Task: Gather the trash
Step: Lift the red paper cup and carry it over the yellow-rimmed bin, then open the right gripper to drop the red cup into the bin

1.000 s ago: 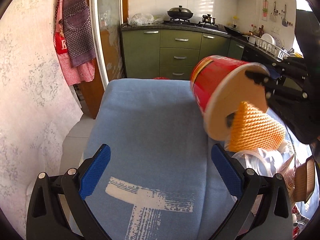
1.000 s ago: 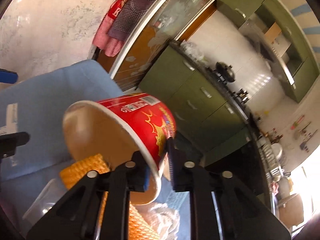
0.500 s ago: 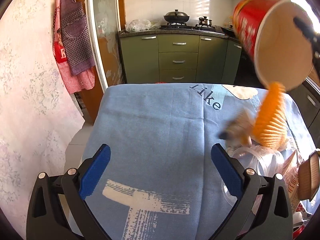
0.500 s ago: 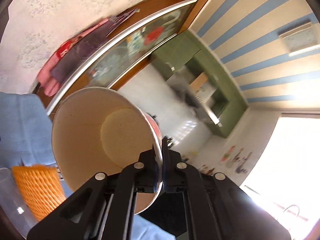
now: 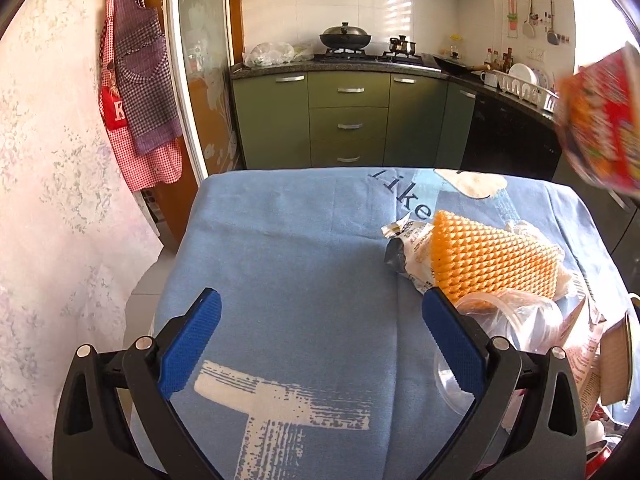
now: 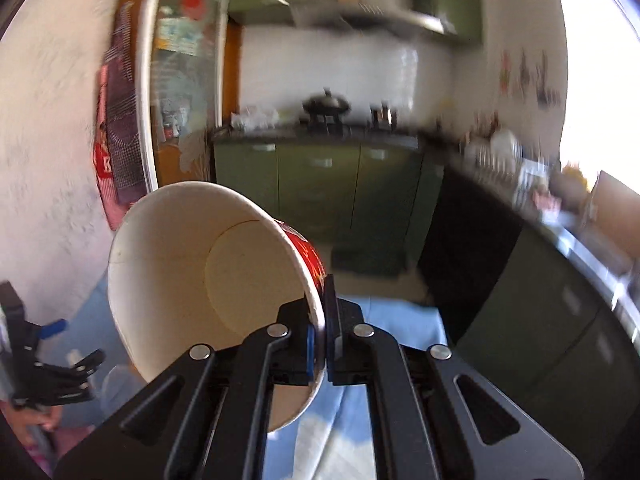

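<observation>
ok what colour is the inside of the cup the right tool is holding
Plain off-white inside the paper cup, with a red printed outside; clearest in the right wrist view.

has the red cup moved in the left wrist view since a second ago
Yes. The red cup has gone up and to the right, from above the orange mesh to the frame edge, level with the kitchen counter.
</observation>
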`<state>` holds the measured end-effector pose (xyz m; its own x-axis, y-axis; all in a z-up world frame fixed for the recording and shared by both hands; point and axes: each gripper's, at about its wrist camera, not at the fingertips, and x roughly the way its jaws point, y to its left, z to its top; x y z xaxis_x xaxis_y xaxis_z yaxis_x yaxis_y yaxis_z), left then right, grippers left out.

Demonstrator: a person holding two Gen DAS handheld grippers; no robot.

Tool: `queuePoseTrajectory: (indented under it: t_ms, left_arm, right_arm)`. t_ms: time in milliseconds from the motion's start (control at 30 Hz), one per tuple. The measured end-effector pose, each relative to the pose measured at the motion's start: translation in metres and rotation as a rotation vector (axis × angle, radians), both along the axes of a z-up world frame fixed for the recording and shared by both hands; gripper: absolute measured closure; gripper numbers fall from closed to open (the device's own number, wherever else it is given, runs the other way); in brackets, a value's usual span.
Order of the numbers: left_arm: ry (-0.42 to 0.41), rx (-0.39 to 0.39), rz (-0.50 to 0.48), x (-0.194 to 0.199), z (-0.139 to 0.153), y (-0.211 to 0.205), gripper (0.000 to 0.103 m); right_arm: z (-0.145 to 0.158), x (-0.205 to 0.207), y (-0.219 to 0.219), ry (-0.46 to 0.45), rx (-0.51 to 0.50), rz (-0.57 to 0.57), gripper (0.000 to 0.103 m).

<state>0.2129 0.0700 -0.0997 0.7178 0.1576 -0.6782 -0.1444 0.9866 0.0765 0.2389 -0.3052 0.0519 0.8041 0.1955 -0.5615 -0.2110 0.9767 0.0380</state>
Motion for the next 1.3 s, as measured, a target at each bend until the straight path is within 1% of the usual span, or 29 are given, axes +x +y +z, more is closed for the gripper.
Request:
queuePoseTrajectory:
  t_ms: [67,133,167,300,367,433,500,533,633,700,767,800,833,900,967,1033,1100,1167,1300]
  left_arm:
    - [-0.019,0.000,-0.004,-0.003,0.003,-0.001,0.004]
    - [-0.039,0.001,-0.011,-0.005,0.007,-0.004,0.004]
    - [-0.047,0.002,-0.013,-0.006,0.009,-0.005,0.004]
    - [-0.073,0.009,-0.027,-0.010,0.014,-0.011,0.004]
    - [-0.079,0.011,-0.035,-0.011,0.013,-0.015,0.004]
    - [-0.083,0.019,-0.043,-0.012,0.012,-0.018,0.004]
    - [-0.085,0.030,-0.050,-0.013,0.011,-0.021,0.004]
    - [-0.086,0.038,-0.053,-0.013,0.011,-0.022,0.004]
    - [-0.095,0.043,-0.058,-0.015,0.011,-0.023,0.004]
    - [-0.100,0.042,-0.057,-0.015,0.011,-0.023,0.004]
    - [-0.102,0.039,-0.057,-0.015,0.011,-0.023,0.004]
    - [-0.103,0.039,-0.056,-0.015,0.011,-0.023,0.004]
    - [-0.102,0.039,-0.057,-0.015,0.011,-0.023,0.004]
    - [-0.097,0.039,-0.059,-0.015,0.010,-0.023,0.004]
    - [-0.093,0.038,-0.060,-0.015,0.009,-0.022,0.004]
    - [-0.088,0.035,-0.065,-0.015,0.008,-0.022,0.004]
    - [-0.085,0.034,-0.071,-0.015,0.007,-0.023,0.004]
    - [-0.082,0.034,-0.081,-0.016,0.007,-0.025,0.004]
    - [-0.077,0.025,-0.121,-0.018,0.009,-0.031,0.004]
  right_arm:
    - [-0.001,-0.016,-0.041,0.086,0.064,-0.059,0.099]
    - [-0.004,-0.033,-0.074,0.139,0.088,-0.126,0.099]
    - [-0.004,-0.043,-0.098,0.169,0.101,-0.178,0.099]
    - [-0.025,-0.085,-0.180,0.292,0.148,-0.371,0.098]
    - [-0.041,-0.103,-0.216,0.351,0.150,-0.454,0.098]
    - [-0.057,-0.115,-0.240,0.398,0.159,-0.520,0.097]
    - [-0.078,-0.125,-0.265,0.450,0.190,-0.569,0.095]
    - [-0.090,-0.127,-0.272,0.478,0.199,-0.586,0.095]
    - [-0.115,-0.124,-0.296,0.522,0.219,-0.608,0.095]
    - [-0.130,-0.120,-0.303,0.544,0.225,-0.616,0.095]
    - [-0.140,-0.109,-0.306,0.573,0.212,-0.618,0.088]
    - [-0.143,-0.107,-0.308,0.572,0.207,-0.637,0.081]
    - [-0.144,-0.106,-0.310,0.566,0.203,-0.655,0.066]
    - [-0.141,-0.107,-0.306,0.547,0.195,-0.657,0.064]
    - [-0.136,-0.112,-0.300,0.531,0.217,-0.640,0.062]
    - [-0.135,-0.117,-0.292,0.520,0.226,-0.616,0.059]
    - [-0.132,-0.127,-0.278,0.503,0.218,-0.582,0.053]
    - [-0.131,-0.135,-0.266,0.494,0.212,-0.554,0.050]
    - [-0.133,-0.149,-0.248,0.493,0.232,-0.510,0.049]
